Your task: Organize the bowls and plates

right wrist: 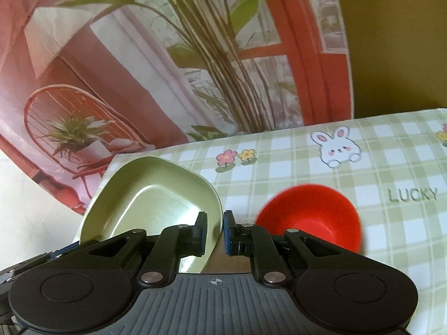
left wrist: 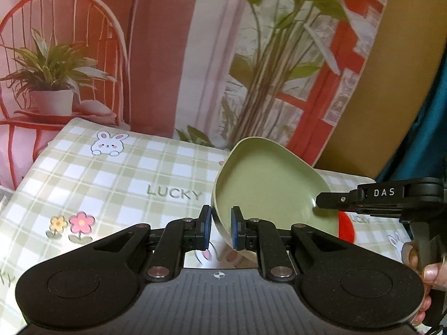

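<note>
Left wrist: hand-held gripper (left wrist: 220, 230) clamped on green plate (left wrist: 268, 184)

Bench (left wrist: 117, 173) covered in green-white plaid cloth printed with bunnies, flowers, "LUCKY". Behind it hangs a printed backdrop (left wrist: 167, 55): pink wall, red wire chair holding a potted plant, tall leafy stems, red-framed window. Mustard-yellow wall (right wrist: 396, 42) right of the backdrop. Teal fabric (left wrist: 430, 128) at far right edge.

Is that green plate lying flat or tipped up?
Tipped up. The green plate hangs tilted between both grippers, its far rim raised off the tablecloth.
</note>
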Motion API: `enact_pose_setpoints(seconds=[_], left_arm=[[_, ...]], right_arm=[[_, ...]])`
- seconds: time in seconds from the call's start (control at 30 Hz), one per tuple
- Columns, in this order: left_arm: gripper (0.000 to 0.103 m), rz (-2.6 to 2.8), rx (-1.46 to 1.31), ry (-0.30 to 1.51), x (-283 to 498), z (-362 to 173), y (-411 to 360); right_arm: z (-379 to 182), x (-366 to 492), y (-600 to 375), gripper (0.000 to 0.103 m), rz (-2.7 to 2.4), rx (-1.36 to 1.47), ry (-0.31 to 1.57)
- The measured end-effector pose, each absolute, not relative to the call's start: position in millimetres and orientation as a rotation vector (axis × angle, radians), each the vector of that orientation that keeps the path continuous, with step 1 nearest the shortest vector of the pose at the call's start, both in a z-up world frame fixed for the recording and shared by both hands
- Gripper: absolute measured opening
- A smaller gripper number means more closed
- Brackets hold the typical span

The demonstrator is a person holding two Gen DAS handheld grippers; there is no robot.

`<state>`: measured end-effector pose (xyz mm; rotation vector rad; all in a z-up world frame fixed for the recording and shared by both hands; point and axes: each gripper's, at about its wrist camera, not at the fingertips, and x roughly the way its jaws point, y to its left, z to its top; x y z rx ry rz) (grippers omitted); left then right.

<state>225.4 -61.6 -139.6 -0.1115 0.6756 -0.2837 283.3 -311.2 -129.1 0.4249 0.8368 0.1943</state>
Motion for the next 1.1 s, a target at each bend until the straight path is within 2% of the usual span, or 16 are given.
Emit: enact_pose_setpoints(seconds=[0.37, 0.67, 1.1], left_arm=[[0.016, -0.318, -0.129, 0.700, 185.6, -147.4, -84.9], [0.016, -0.344, -0.083, 0.782, 159.0, -176.4, -90.8], [0.017, -0.349, -0.074, 0.851, 141.4, -203.7, -86.2]], right_arm=[[-131.6, 223.4, -345.9, 0.013, 0.193, 0.432, 0.763], [-150.0, 182.3, -351.2, 0.013, 0.183, 0.455, 0.712], [-173.1, 158.6, -343.9, 0.014, 0.151, 0.474, 0.700]])
